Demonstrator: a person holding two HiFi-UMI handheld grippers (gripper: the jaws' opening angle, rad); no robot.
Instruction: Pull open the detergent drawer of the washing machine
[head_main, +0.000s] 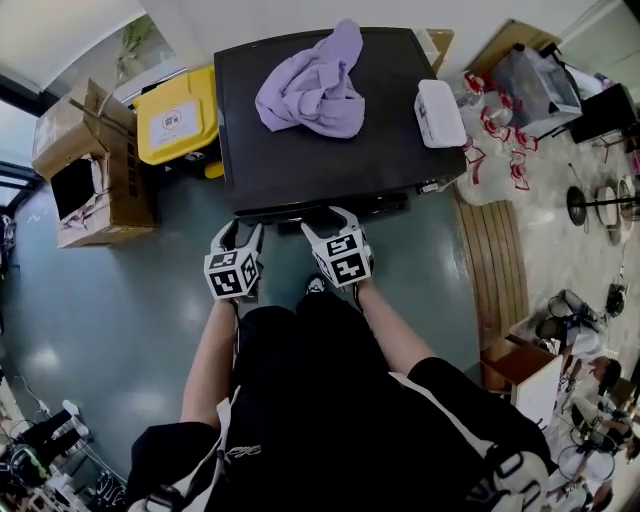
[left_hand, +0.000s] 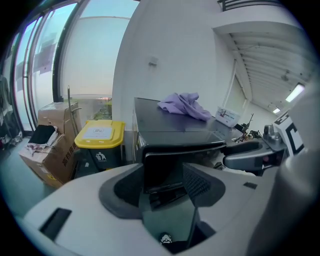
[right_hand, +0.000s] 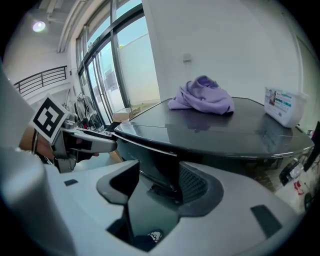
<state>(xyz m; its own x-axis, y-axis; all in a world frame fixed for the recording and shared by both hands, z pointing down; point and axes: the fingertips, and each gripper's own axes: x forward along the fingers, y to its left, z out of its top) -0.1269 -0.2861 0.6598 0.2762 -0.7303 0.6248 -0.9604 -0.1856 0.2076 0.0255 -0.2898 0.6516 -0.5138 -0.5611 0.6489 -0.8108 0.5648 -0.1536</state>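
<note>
The left tool (head_main: 240, 236) has its jaws a narrow way apart, closed on nothing. Straight ahead in the gap between them is the detergent drawer (left_hand: 162, 169), a dark glossy panel at the left end of the washing machine (head_main: 330, 165) front, tucked just under the overhanging top edge (left_hand: 185, 145). It looks fully shut. The right tool (head_main: 329, 226), just to the right, is also narrowly parted and empty, and faces the machine front further along under the same edge. The drawer is probably stiff, light plastic on rails. It should slide with a little drag and perhaps a click at the start, and its smooth face would give the pads little to grip. The best place to take hold looks like the lower lip, where a darker slot shows beneath the panel. With the jaws lying side by side, the tool would likely have to turn so that one finger can hook under that lip, then pull straight back. The overhang above blocks any approach from the top. The right tool sits near enough to crowd a sideways move, and the person's legs are close behind. A purple cloth (head_main: 315, 80) and a white box (head_main: 438, 112) lie further ahead on the top. A yellow bin (head_main: 178, 118) and cardboard boxes (head_main: 90, 165) stand off to the left, well clear.
</note>
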